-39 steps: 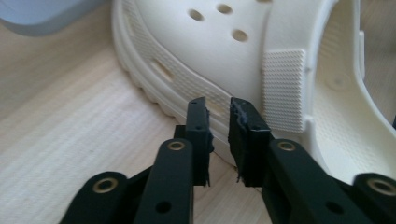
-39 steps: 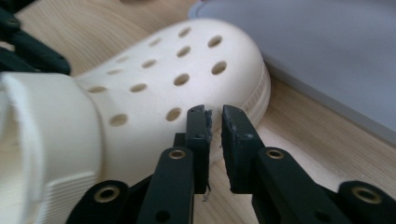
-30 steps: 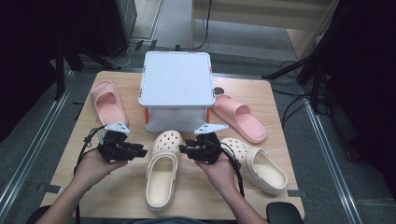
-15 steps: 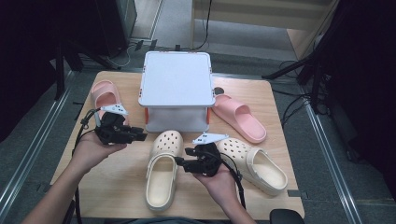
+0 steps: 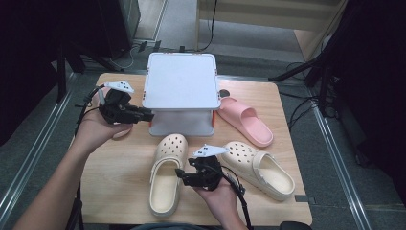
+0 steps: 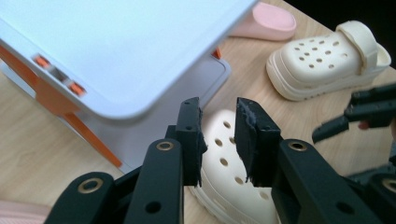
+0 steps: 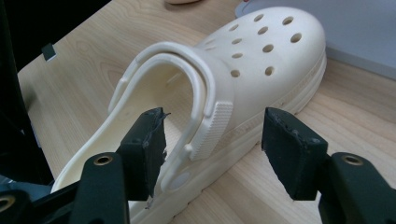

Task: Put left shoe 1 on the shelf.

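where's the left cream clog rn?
High view: the left cream clog lies near the table's front edge, toe toward the white box, beside the right gripper.

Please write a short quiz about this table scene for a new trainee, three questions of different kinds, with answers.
1. True or false: the right tongs are shut on a clog.
2. How many cream clogs lie on the table?
3. What does the left tongs point toward: A the box, B a pink slide, C the floor?

Key: 1 false, they stand open around the left clog's side. 2 two; the other lies to the right. 3 A.
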The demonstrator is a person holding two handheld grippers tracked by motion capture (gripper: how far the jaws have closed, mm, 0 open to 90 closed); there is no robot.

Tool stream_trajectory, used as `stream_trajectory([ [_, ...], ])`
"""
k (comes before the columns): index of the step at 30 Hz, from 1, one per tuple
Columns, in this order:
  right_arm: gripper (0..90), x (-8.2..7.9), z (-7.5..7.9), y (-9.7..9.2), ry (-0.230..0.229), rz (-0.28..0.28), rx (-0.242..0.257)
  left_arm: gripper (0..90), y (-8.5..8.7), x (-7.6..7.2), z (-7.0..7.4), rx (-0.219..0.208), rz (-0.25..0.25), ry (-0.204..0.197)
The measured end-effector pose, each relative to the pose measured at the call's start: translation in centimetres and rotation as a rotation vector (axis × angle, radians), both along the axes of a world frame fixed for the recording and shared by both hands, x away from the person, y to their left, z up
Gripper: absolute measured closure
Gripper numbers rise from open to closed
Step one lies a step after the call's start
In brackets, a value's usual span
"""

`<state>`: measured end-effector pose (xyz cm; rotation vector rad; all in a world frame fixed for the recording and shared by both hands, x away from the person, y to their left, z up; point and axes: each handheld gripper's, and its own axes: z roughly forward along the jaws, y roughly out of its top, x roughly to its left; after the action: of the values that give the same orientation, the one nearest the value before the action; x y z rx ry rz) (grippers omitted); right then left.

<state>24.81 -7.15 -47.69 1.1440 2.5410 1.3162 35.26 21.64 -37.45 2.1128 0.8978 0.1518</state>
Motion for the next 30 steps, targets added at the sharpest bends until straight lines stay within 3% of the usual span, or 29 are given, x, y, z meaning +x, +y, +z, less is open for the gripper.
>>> stream_trajectory([
  [3,40.4,-0.3,-0.5,0.3,0.013,0.003,-0.005,76.4,0.2,1.1,0.5,-0.014,0.012,-0.003],
  [10,40.8,-0.3,-1.5,1.6,0.005,0.012,-0.063,80.4,0.4,3.1,0.5,0.013,0.061,0.002],
  [12,40.4,-0.1,-1.9,1.9,-0.011,-0.001,-0.088,80.3,0.3,3.4,0.2,0.023,0.056,0.007],
  [13,40.3,0.0,-2.2,2.0,0.002,-0.006,-0.078,80.2,0.3,3.5,0.0,0.035,0.059,0.007],
  [15,40.3,0.2,-2.5,2.3,0.018,-0.016,-0.070,79.6,0.4,3.5,-0.2,0.019,0.061,0.002],
  [19,39.7,0.5,-3.0,2.8,0.011,-0.034,-0.085,79.7,0.1,3.2,-0.2,0.040,0.070,-0.033],
  [30,72.2,1.8,-2.1,2.2,0.065,-0.076,-0.075,81.6,0.1,3.3,-0.4,0.029,0.061,-0.049],
])
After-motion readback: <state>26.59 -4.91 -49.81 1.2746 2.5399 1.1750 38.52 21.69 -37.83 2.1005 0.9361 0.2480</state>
